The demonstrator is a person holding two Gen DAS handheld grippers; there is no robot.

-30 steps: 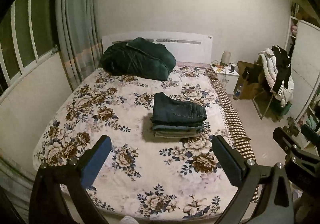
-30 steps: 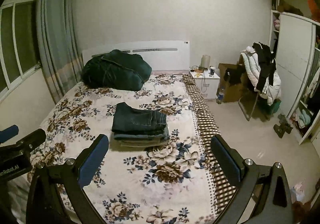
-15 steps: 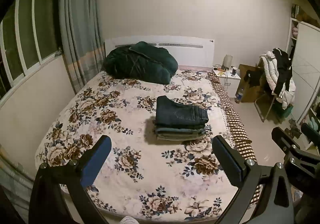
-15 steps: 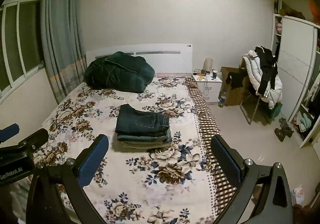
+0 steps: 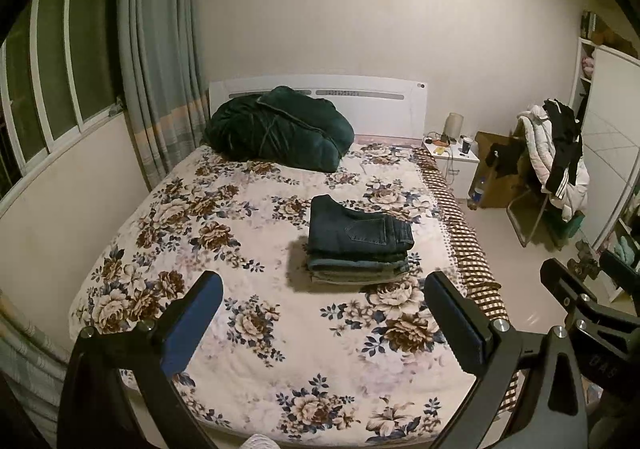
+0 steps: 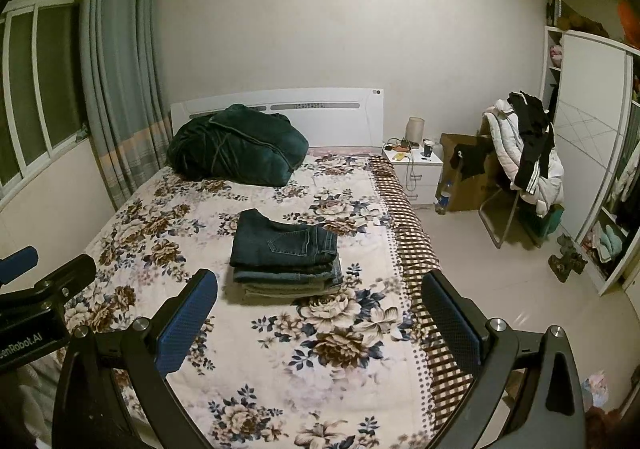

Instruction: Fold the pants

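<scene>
A stack of folded pants, dark denim on top, (image 5: 360, 239) lies on the floral bedspread (image 5: 248, 233) toward the bed's right side; it also shows in the right wrist view (image 6: 286, 255). My left gripper (image 5: 322, 323) is open and empty, held well back from the stack, above the foot of the bed. My right gripper (image 6: 320, 319) is open and empty, also back from the stack. The right gripper shows at the right edge of the left wrist view (image 5: 588, 301); the left gripper shows at the left edge of the right wrist view (image 6: 36, 289).
A dark green quilt (image 5: 280, 129) lies bundled at the headboard. A window and curtain (image 5: 156, 61) stand on the left. A white nightstand (image 6: 416, 169), a cardboard box, a chair draped with clothes (image 6: 524, 161) and a wardrobe (image 6: 592, 153) stand right of the bed.
Both grippers have tilted up and drawn slightly back, so the bed and the stack sit lower in view. The stack has not moved. Both grippers stay open.
</scene>
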